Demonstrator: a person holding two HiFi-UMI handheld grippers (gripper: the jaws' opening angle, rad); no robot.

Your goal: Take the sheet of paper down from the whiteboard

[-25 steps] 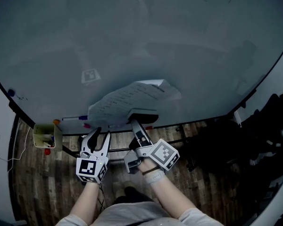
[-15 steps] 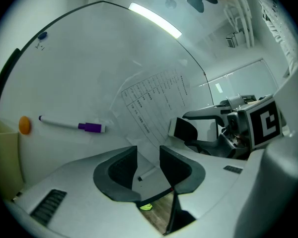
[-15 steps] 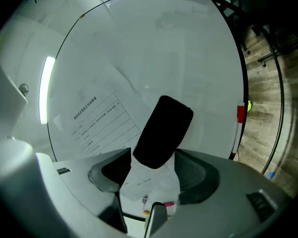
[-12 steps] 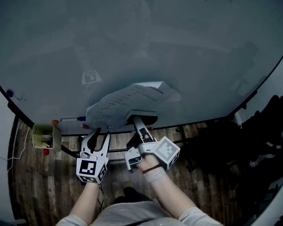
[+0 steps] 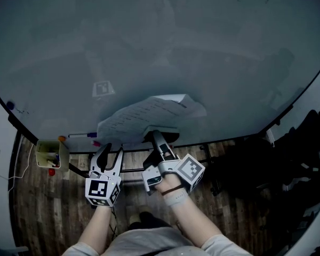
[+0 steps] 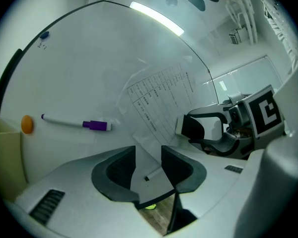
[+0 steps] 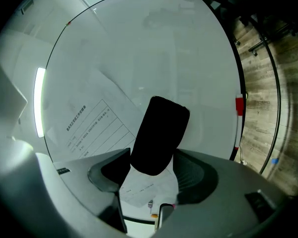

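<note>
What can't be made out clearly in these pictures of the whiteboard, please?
Sheet of paper: its print is too small to read, left gripper view.
Sheet's middle: hidden behind the black eraser, right gripper view.
Yellow box: contents too small and dark, head view.

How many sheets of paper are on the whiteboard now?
1. The sheet of paper is low on the whiteboard, with a black eraser over part of it. No second sheet shows; one could hide beneath.
</note>
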